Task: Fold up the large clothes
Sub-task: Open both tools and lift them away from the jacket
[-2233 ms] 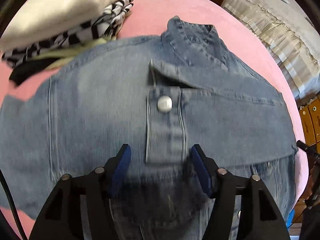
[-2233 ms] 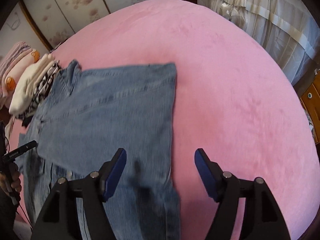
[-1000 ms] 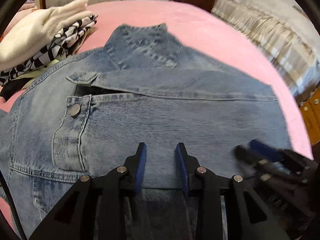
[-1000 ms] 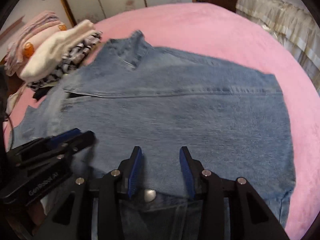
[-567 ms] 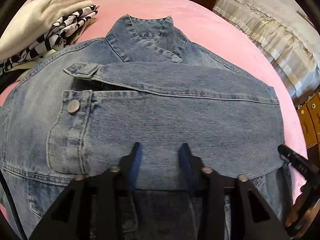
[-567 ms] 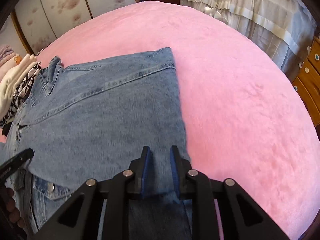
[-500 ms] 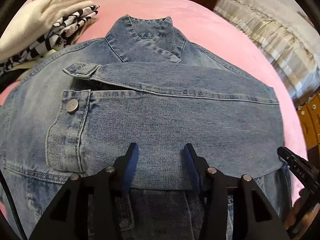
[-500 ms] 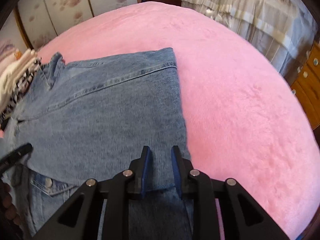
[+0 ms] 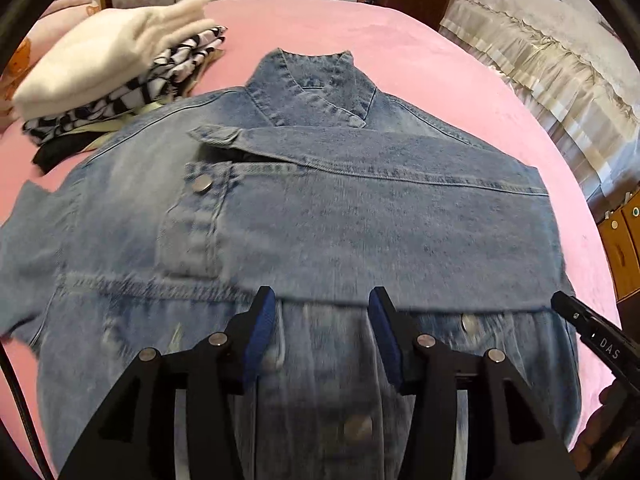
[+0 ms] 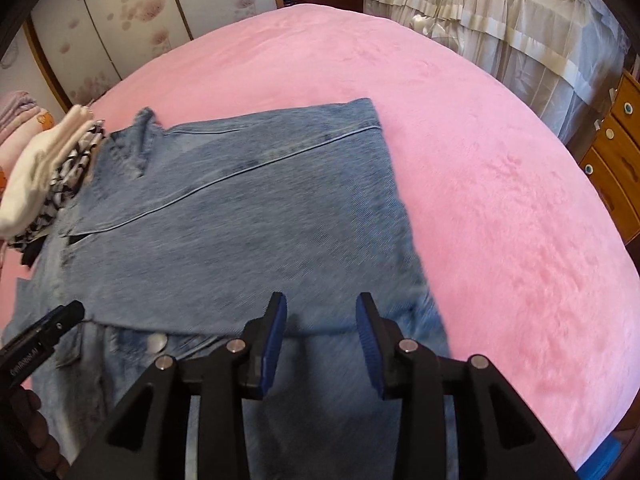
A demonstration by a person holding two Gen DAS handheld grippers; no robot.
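Both sleeves lie folded across the denim jacket point(image 9: 360, 216) spread on the pink bed point(image 10: 500, 200), left tongs point(image 9: 322, 320) and right tongs point(image 10: 321, 324) hover parted and empty over its near hem, bottom-to-collar fold seemingly left.

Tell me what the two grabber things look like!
Both are black and angular, like plastic tongs. The left gripper and the right gripper each have two fingers lined with ribbed blue pads and dotted with round silver bolts. Seen from the side, one shows white "DAS" lettering, the other a small white label too blurred to read. A thin black cable runs down the left view's edge.
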